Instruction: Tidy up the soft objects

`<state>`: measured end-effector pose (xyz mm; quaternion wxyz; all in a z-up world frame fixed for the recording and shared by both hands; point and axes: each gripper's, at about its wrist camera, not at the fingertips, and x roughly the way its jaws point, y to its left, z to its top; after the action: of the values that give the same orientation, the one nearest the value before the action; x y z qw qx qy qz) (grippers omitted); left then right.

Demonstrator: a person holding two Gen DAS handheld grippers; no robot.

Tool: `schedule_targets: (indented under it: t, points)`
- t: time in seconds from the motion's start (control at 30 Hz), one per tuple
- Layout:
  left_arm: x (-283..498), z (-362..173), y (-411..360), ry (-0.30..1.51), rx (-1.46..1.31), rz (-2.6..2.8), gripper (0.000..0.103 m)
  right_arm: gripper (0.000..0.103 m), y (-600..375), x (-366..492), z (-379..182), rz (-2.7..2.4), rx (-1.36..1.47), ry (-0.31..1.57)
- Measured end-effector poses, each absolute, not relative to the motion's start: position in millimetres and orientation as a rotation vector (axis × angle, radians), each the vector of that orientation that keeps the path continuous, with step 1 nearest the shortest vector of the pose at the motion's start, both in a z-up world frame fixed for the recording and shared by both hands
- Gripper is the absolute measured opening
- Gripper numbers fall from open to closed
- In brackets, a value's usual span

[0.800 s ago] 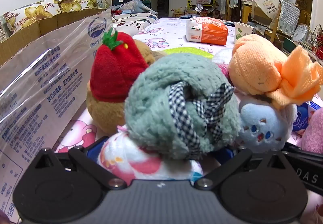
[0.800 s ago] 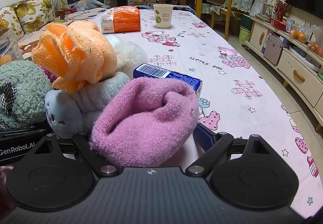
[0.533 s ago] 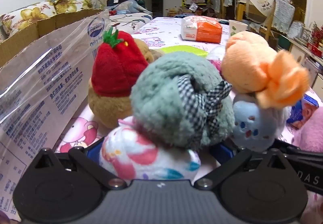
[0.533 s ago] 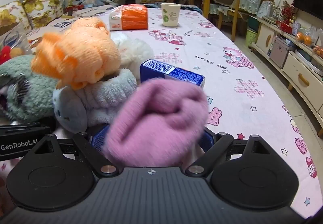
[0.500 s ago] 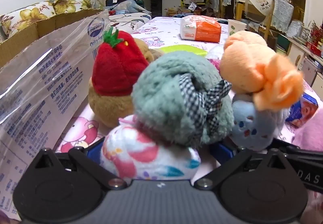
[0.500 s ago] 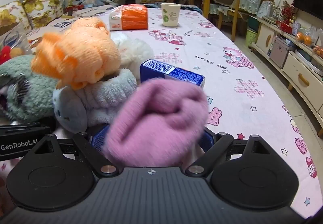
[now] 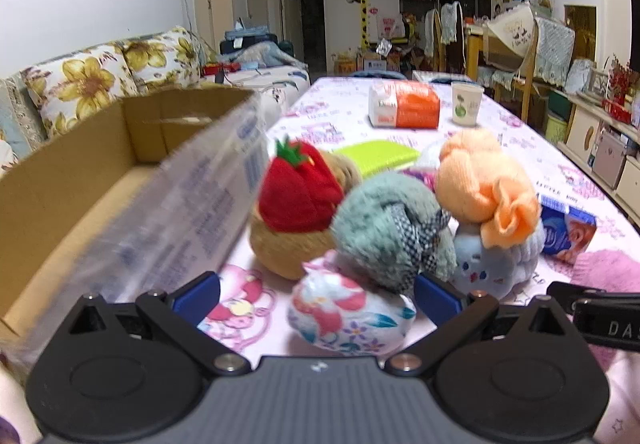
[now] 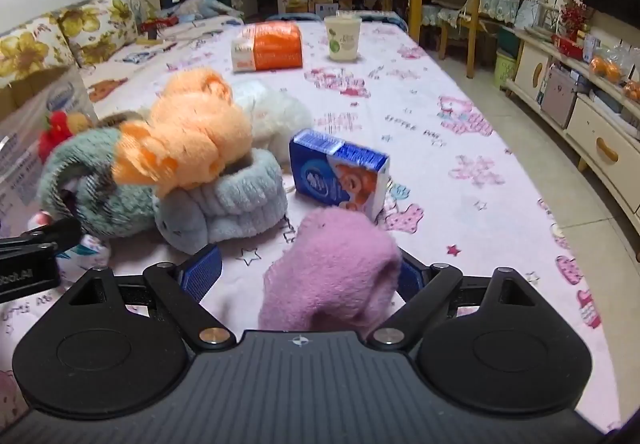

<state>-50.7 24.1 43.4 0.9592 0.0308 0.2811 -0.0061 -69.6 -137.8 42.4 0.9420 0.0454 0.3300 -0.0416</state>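
In the left wrist view, the left gripper [image 7: 316,294] hung just above the worktop [image 7: 352,112] with its jaws spread wide, grasping nothing; the floral pouch [image 7: 348,314] lay between the blue pads [image 7: 434,296], nearer the right one, though whether it touched either could not be told. The grey-green headband [image 7: 390,230] with its checked bow rested on top of the pouch, which probably meant any lift of the pouch would tip it. To the left stood the open cardboard box [image 7: 80,180], its near wall beside the pile, a likely home for the soft things. The strawberry-capped plush [image 7: 298,212] sat just right of the box, and the orange towel [image 7: 482,188] perched on the pale blue headband [image 7: 496,264] further right, so the pile was stacked rather than spread. In the right wrist view, the right gripper [image 8: 308,278] also had its jaws apart, and the pink sock [image 8: 334,270] slumped between them against the right pad, draped loosely and not clamped, as far as could be judged. Just beyond it stood the blue tissue pack [image 8: 340,174], with a white fluffy item [image 8: 276,110] further off. An orange packet [image 8: 268,46] and a paper cup [image 8: 343,32] sat at the far end, well apart from the pile.
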Motion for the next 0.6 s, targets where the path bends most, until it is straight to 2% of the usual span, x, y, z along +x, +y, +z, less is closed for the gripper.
schedule_targets:
  t: [0.6]
  points:
    - [-119.8,91.6,84.8,0.417,0.053,0.101,0.102,0.103,-100.0,-103.1,59.4,0.067,0.077,0.505]
